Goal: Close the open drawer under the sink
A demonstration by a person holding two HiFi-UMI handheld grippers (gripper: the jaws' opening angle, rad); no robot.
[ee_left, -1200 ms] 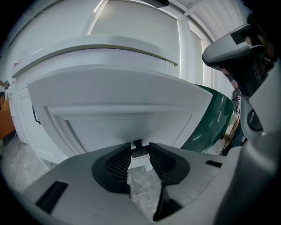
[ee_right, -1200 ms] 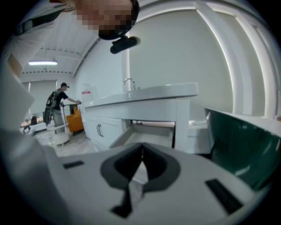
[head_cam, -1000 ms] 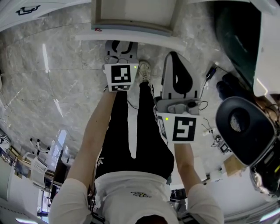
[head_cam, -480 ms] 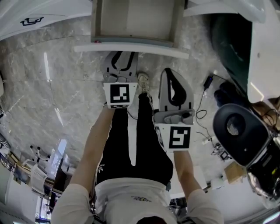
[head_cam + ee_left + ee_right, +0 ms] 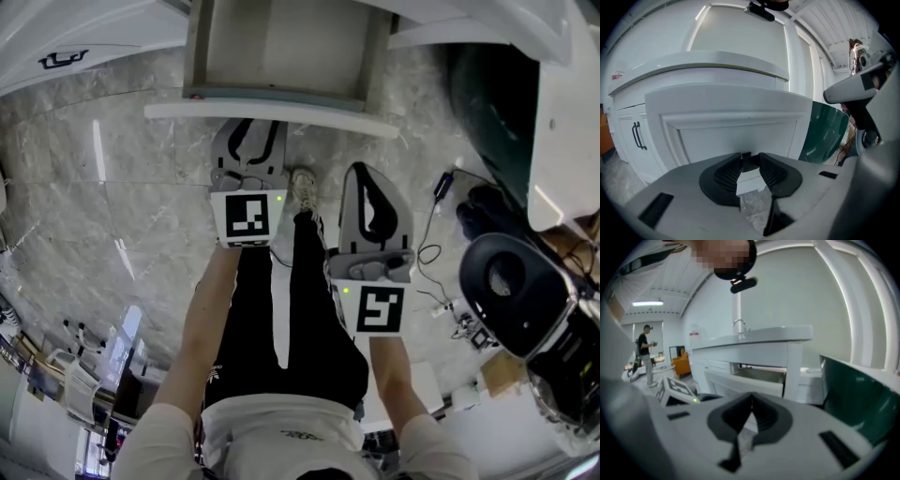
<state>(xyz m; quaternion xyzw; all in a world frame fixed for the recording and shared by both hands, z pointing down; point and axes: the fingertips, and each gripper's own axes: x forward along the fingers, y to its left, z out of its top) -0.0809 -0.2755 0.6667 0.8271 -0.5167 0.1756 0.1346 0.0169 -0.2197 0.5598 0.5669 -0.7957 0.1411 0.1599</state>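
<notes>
The open drawer [image 5: 281, 47] sticks out from the white sink cabinet at the top of the head view, its white front panel [image 5: 272, 111] nearest me. My left gripper [image 5: 248, 136] hovers just in front of that panel, jaws slightly apart with nothing between them. In the left gripper view the panelled drawer front [image 5: 736, 126] fills the space beyond the left gripper [image 5: 750, 159]. My right gripper [image 5: 370, 178] hangs further back and to the right, shut and empty. From the right gripper [image 5: 751, 399] the drawer [image 5: 759, 376] shows open under the counter with its faucet [image 5: 739, 324].
A dark green bin [image 5: 497, 75] stands right of the cabinet. A black office chair [image 5: 520, 281] and cables [image 5: 441, 187] lie on the marble floor at the right. My shoe [image 5: 303, 183] is under the grippers. A cabinet door with black handles [image 5: 637, 136] is left of the drawer.
The left gripper has risen a little in front of the drawer's front panel. The head view has shifted, so more of the drawer's inside shows. The right gripper has hardly moved.
</notes>
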